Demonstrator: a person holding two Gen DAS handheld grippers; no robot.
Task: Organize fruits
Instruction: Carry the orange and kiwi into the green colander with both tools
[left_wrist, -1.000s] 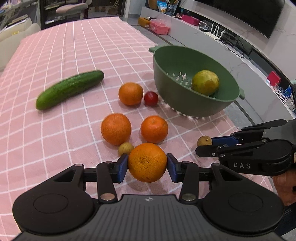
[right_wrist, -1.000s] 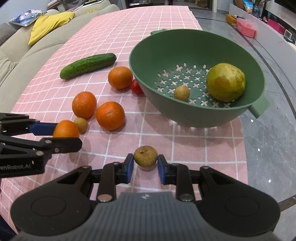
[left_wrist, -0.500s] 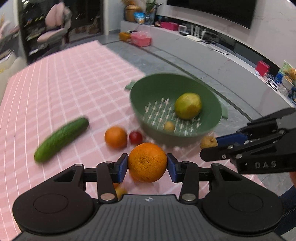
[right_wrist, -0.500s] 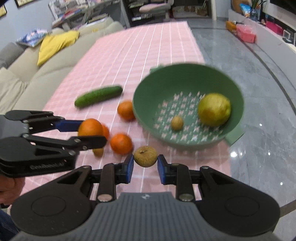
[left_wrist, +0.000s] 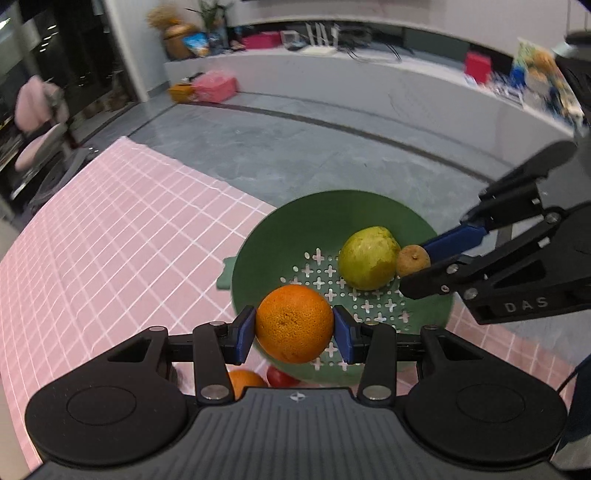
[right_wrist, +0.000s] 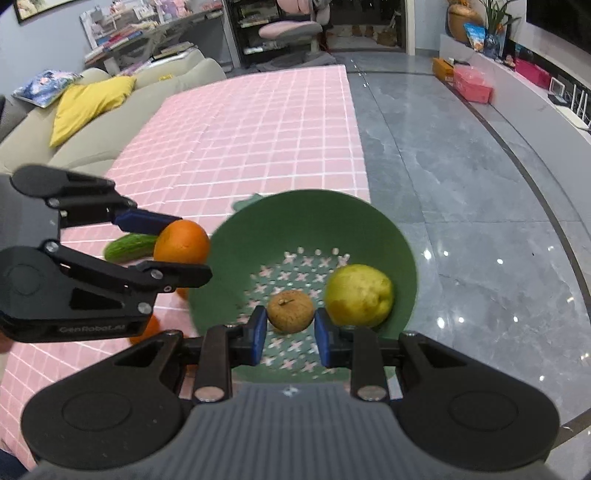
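Above a pink-checked worktop (right_wrist: 258, 122) edged by grey marble floor (right_wrist: 461, 184), the left gripper (left_wrist: 294, 329) clamps an orange (left_wrist: 294, 323), the right gripper (right_wrist: 290, 326) a small brown fruit (right_wrist: 290, 311), over a green colander (right_wrist: 306, 221).

You've got a bright orange orange (left_wrist: 294, 323) between blue pads (left_wrist: 246, 334) on the black left gripper (left_wrist: 294, 332), and a dull tan-brown small fruit (right_wrist: 290, 311) between blue pads (right_wrist: 258, 335) on the black right gripper (right_wrist: 290, 334). Your colander (right_wrist: 391, 236) is dark green with cross-shaped holes showing pink through, and it holds a yellow-green pear (right_wrist: 359, 296) with paler blotches. Your surface (right_wrist: 258, 122) wears a pink cloth with a white grid, with a dark green cucumber (right_wrist: 130, 246), another orange (left_wrist: 244, 382) and a small red fruit (left_wrist: 279, 376) on it; the floor (right_wrist: 461, 177) is grey marbled.
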